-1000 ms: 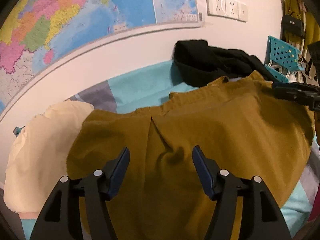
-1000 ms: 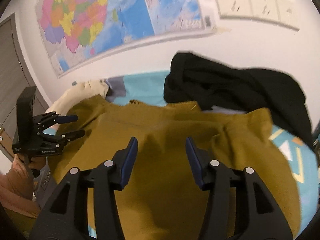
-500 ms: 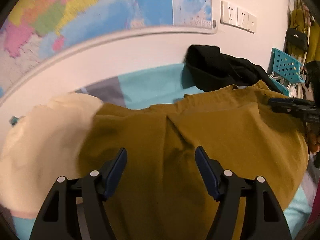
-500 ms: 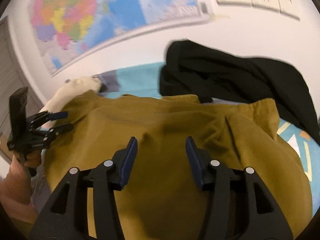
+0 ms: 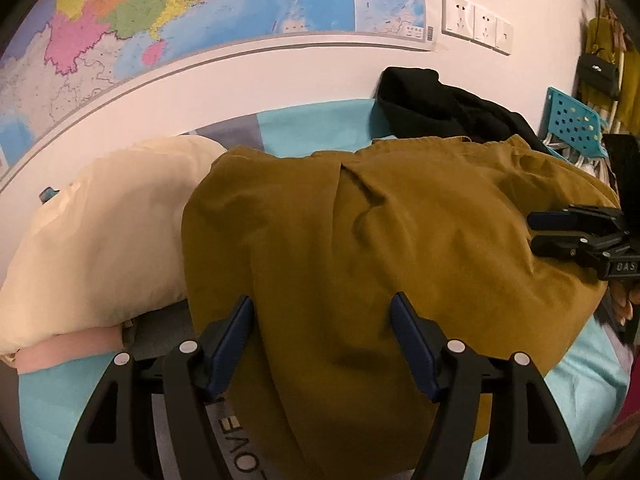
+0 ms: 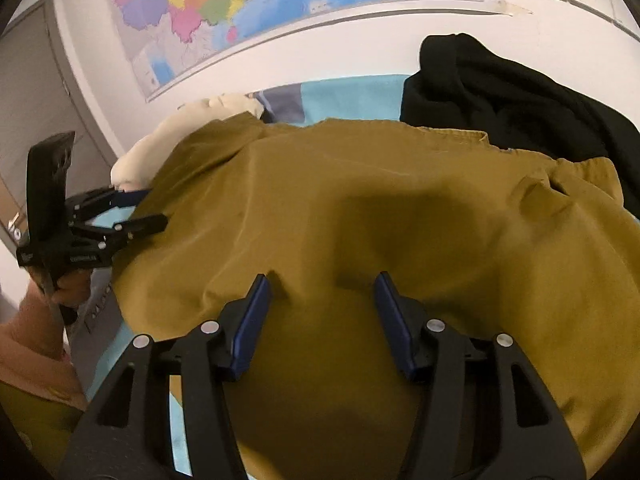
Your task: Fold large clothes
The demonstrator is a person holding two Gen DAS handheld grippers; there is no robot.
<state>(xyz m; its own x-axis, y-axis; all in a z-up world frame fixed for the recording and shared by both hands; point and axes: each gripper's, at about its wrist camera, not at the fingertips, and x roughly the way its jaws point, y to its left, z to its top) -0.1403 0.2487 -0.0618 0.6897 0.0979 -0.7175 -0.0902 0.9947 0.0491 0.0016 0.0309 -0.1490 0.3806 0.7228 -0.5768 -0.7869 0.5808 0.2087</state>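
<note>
Mustard garment [image 5: 392, 248] lies spread over bed sheet [image 5: 316, 124], filling centre of both wrist views. Left gripper [image 5: 322, 316] at 6 o'clock in left view, jaws apart over the cloth's left side, nothing pinched. Right gripper [image 6: 320, 292] at 6 o'clock in right view, jaws just been opening, cloth bunched up between the blue pads [image 6: 252, 320], pads not pressing it. Cream pillow [image 5: 104, 240] at 9 o'clock, its edge under the garment. Black clothing [image 6: 516, 92] heaped at 1 o'clock behind the garment. Teal basket [image 5: 572, 124] at 2 o'clock. Wall map [image 5: 192, 12] at 11 o'clock, sockets [image 5: 476, 24] at 1 o'clock.
</note>
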